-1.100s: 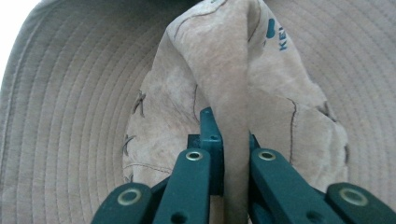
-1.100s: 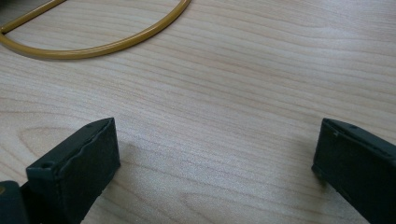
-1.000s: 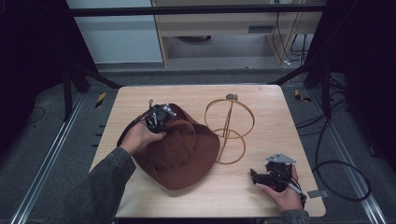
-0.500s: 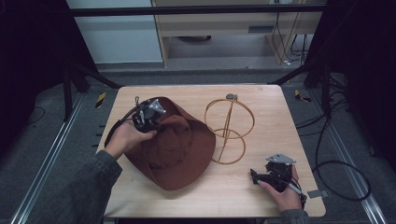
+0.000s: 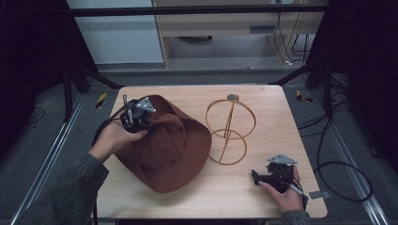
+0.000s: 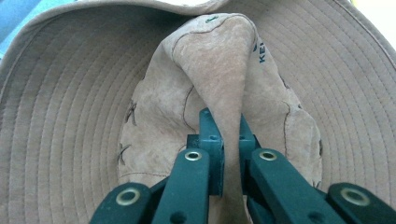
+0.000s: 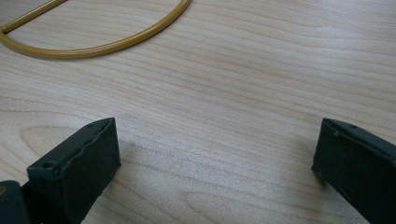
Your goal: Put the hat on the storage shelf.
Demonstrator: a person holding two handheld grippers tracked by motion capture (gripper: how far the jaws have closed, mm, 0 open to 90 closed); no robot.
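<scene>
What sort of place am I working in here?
Likely a lab-style recording station, not a home: a bare wooden table inside a black metal frame, loose cables on grey carpet, with a brown hat and wire stand.

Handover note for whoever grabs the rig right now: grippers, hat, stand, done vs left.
Left gripper: shut on a pinched fold of the brown hat, at the crown.
Right gripper: open, holding nothing, low over the table near its front right corner.
Hat: lies on the left half of the table, brim spread.
Gold wire stand: upright at the table's centre, bare.
Done: hat gripped.
Left: probably lift the hat and seat it on the stand.
</scene>
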